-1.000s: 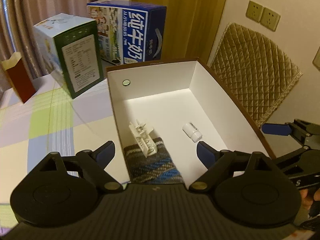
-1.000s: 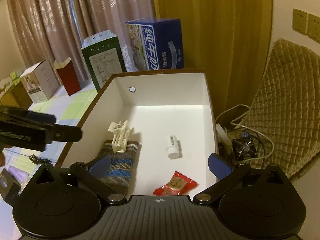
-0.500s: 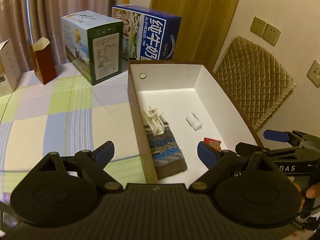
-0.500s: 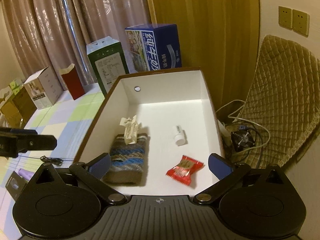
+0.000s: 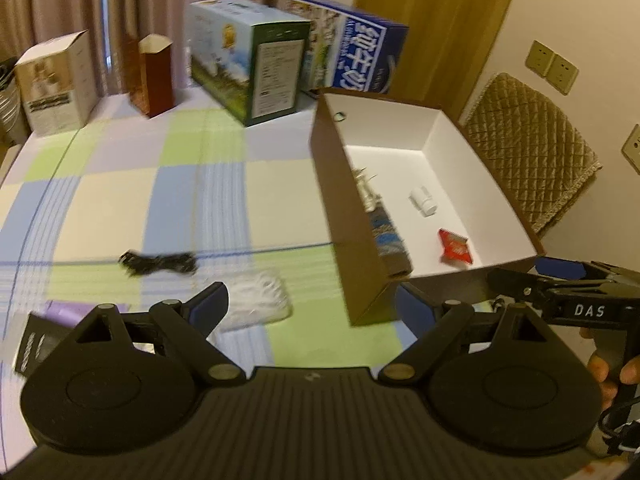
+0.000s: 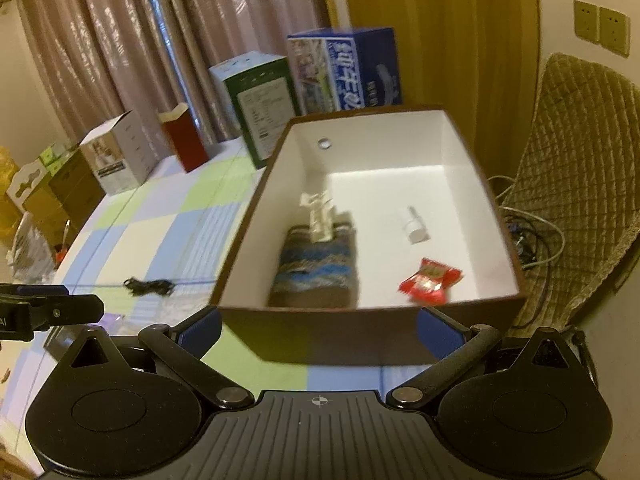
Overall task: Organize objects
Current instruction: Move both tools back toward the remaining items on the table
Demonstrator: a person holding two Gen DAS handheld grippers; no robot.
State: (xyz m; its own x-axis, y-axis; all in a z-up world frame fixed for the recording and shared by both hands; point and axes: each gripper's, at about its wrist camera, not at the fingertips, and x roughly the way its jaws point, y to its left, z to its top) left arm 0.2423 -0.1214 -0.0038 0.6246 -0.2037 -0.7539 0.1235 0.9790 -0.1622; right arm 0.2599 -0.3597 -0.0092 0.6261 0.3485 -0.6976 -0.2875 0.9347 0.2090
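Jaws: both pairs spread, empty | left gripper (image 5: 306, 306) low centre, over clear plastic packet (image 5: 256, 298) on bench (image 5: 120, 200), left of box (image 5: 348, 240) | packet looks light, soft, slippery; pinch an edge | right gripper (image 6: 318, 326) faces box.

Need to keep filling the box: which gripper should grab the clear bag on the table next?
Left, probably. The left gripper is open with the clear bag just ahead between its fingers, while the right gripper faces the box wall.
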